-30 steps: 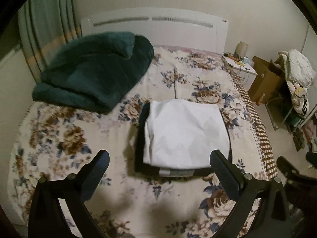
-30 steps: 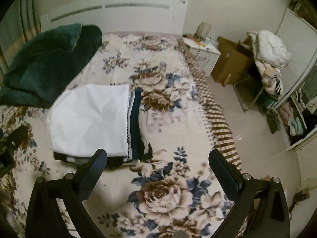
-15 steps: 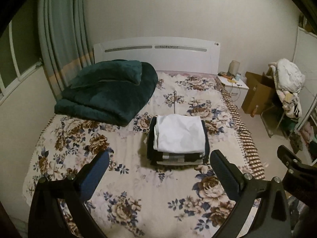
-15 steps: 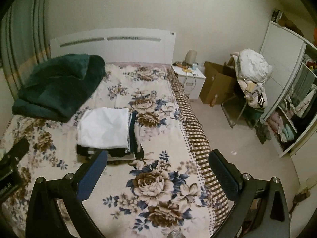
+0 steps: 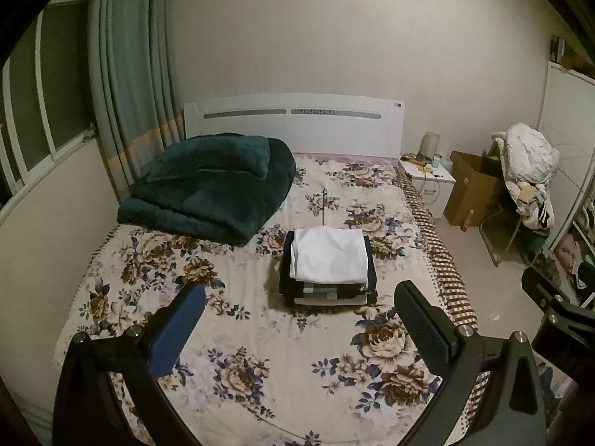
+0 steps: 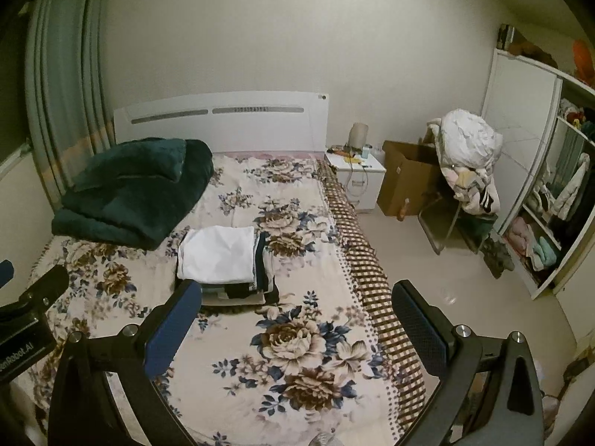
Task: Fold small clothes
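- A bedroom: a bed under a floral bedspread [image 5: 260,334] fills the lower and middle frame of both views, with pale floor to its right.
- Nearest, along the bottom edge, the left gripper [image 5: 297,319] has its jaws spread wide with nothing between them; the right gripper [image 6: 295,319] is likewise wide open and empty. Both hang over the near part of the bedspread, touching no cloth.
- The stack of folded clothes [image 5: 329,265] lies mid-bed, a white garment on top of darker layers, beyond the fingertips and well apart from them. In the left view it sits between the two fingers and higher in the frame; in the right view it sits just above the left finger.
- With edges squared and layers aligned, the stack looks finished; no loose garment shows on the bed, so I judge the folding done or nearly so.
- Farther back, upper left, a folded dark green blanket [image 5: 212,182] rests near the white headboard [image 5: 293,122], likely set aside to clear folding space.
- At right stand a nightstand [image 6: 355,178], a cardboard box [image 6: 405,182] and a chair heaped with clothes [image 6: 468,156].
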A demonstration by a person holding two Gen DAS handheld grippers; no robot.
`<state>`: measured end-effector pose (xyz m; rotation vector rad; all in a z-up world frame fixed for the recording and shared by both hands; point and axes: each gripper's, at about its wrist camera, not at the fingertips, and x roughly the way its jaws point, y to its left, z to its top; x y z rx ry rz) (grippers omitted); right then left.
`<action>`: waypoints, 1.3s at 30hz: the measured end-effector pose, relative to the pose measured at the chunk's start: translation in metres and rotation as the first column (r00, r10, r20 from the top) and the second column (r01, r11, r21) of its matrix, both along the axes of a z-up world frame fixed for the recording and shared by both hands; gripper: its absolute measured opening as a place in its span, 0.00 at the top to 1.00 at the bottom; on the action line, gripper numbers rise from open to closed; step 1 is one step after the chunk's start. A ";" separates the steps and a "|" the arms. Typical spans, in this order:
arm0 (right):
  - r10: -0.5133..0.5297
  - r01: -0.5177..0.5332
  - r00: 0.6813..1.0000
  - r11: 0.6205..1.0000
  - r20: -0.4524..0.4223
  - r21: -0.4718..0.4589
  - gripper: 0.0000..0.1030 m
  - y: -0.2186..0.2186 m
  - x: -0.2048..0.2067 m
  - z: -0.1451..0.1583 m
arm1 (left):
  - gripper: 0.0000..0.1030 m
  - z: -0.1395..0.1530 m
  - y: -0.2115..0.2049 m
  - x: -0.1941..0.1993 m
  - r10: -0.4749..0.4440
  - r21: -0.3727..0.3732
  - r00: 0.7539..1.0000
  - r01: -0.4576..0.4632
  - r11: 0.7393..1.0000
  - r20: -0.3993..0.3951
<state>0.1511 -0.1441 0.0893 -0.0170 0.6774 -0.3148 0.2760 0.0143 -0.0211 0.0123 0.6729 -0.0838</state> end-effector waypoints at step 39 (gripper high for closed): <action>0.082 -0.083 0.996 0.996 0.040 0.030 0.00 0.006 -0.029 0.048 | 0.00 0.025 0.004 -0.032 0.036 -0.013 0.999 -0.035 0.999 0.035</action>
